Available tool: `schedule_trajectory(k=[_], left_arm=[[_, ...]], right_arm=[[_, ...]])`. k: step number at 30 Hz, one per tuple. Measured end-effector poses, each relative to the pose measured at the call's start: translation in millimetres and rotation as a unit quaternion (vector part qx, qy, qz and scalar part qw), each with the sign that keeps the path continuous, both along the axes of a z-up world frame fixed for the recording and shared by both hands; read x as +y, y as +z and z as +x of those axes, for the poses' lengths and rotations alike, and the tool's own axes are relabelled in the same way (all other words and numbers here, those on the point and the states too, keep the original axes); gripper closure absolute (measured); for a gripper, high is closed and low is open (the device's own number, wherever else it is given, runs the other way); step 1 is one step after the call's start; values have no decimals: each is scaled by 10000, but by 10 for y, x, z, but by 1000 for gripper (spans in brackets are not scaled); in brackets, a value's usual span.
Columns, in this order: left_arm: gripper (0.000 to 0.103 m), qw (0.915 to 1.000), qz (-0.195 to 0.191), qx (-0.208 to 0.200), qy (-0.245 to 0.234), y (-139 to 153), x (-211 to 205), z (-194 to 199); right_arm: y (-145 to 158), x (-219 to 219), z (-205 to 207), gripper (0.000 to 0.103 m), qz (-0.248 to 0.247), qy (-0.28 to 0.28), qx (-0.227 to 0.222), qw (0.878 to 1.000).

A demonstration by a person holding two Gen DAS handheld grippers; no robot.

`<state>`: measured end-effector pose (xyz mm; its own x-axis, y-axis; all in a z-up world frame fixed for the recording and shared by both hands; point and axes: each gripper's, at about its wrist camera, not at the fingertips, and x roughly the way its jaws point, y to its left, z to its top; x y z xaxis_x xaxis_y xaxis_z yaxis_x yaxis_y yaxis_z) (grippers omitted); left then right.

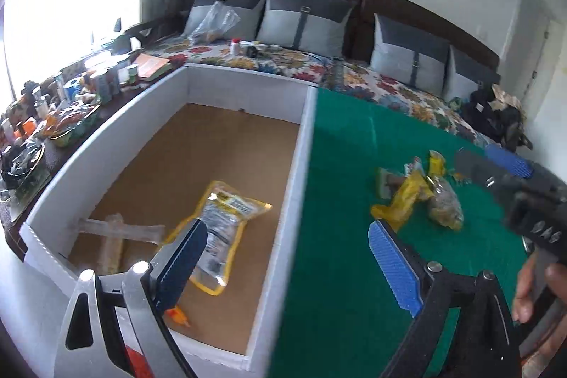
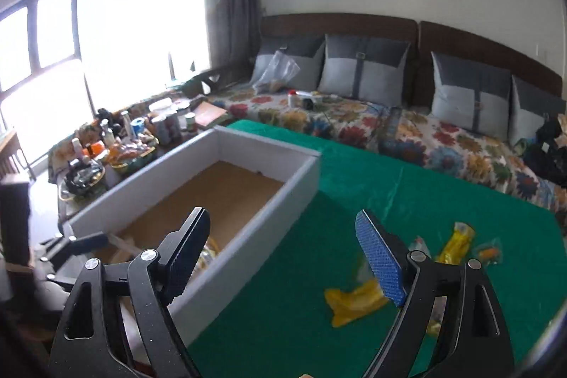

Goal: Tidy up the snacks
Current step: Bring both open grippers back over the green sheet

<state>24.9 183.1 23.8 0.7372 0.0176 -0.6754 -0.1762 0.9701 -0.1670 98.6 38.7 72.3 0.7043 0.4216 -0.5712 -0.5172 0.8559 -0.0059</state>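
Wrist views: both tongs [image 1: 287,257] [image 2: 283,257] seemingly wide open, empty.

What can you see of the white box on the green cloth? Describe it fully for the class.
The white box is a shallow, open-topped rectangular tray with plain white walls and a brown, cardboard-like floor. It sits upright on the green cloth. Inside lie a yellow-edged clear snack packet, two pale long packets crossed over each other, and something small and orange.
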Motion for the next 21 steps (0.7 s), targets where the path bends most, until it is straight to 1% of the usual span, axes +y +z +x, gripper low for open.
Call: schedule_trajectory(k=[2,4,6,8,11,14,18,21], left_arm=[[11,9995,23,95,-295,-103,-371,22],[11,9985,42,247,-488,-279,-700,32],[11,9966,73,421,-703,-491,-956,57],[11,9941,232,618,-865,-686,-1162,89],[11,9910,371,799,-1010,-885,-1343,136],[11,9885,557,889,-1087,-998,-1460,155],[11,9864,710,1000,-1096,-1126,-1468,163],[11,9854,776,1056,-1086,-1248,-1459,174]], right_arm=[[-382,-345,-17,16,-362,-305,245,9986],[-729,-724,-79,16,-653,-599,444,9951],[-1013,-1083,-164,16,-862,-890,625,9903],[-1185,-1407,-246,16,-932,-1159,777,9858],[-1359,-1828,-353,16,-889,-1561,919,9794],[-1464,-2109,-432,16,-729,-1922,1003,9735],[-1545,-2298,-480,16,-429,-2308,1128,9655],[-1581,-2362,-474,16,-339,-2402,1194,9628]])
